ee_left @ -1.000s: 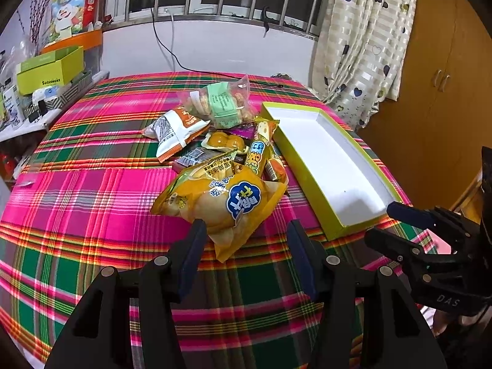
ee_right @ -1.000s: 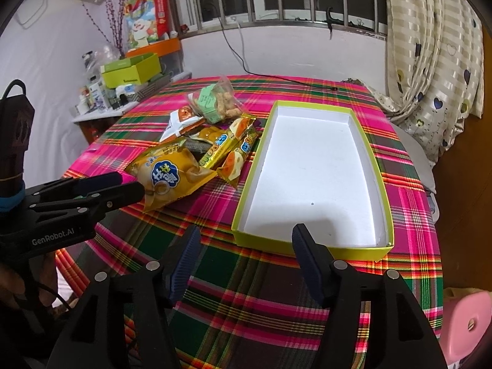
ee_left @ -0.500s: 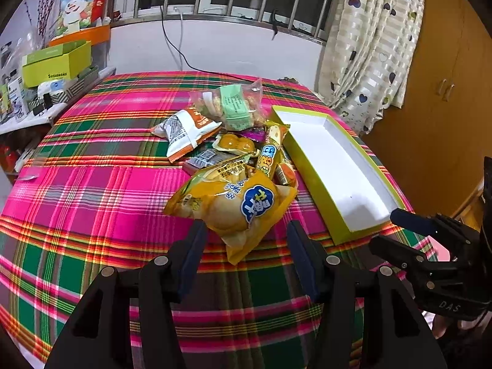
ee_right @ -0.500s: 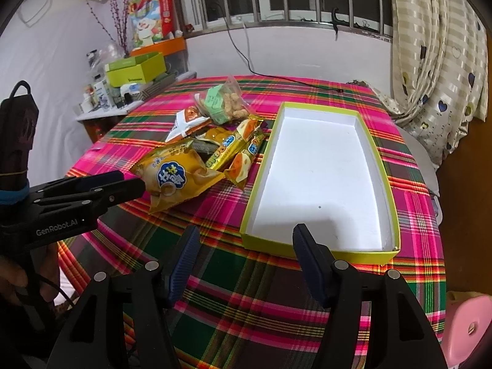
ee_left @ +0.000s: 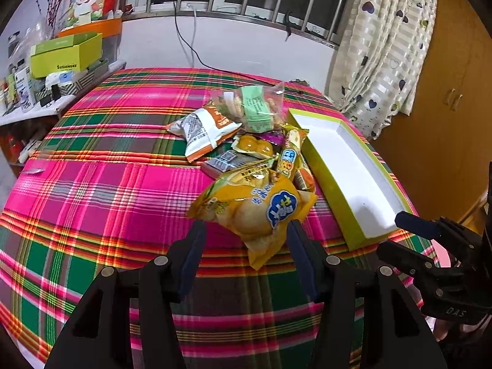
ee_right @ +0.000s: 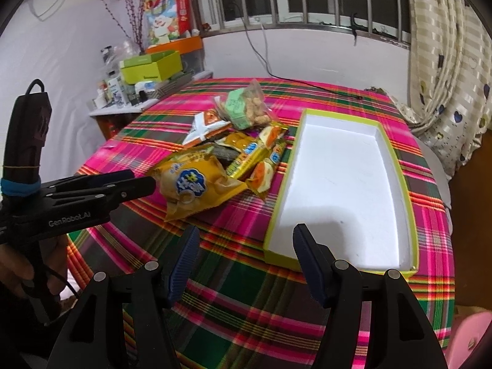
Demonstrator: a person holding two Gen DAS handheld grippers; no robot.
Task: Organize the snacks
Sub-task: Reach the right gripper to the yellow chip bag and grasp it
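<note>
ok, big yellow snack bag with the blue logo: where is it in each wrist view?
Left wrist: big yellow snack bag at centre, just beyond the open left gripper, nearest of the pile.
Right wrist: the bag is left of centre, near the left gripper's tips.
Shared landmark: the green-rimmed white box, right of the bag in both.

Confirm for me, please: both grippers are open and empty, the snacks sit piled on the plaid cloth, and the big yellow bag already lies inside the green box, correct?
Not quite. The green box holds nothing; the right wrist view shows its white floor bare. The big yellow bag lies on the plaid cloth beside the box, at the near end of the snack pile. The left gripper and right gripper are open and empty.
</note>
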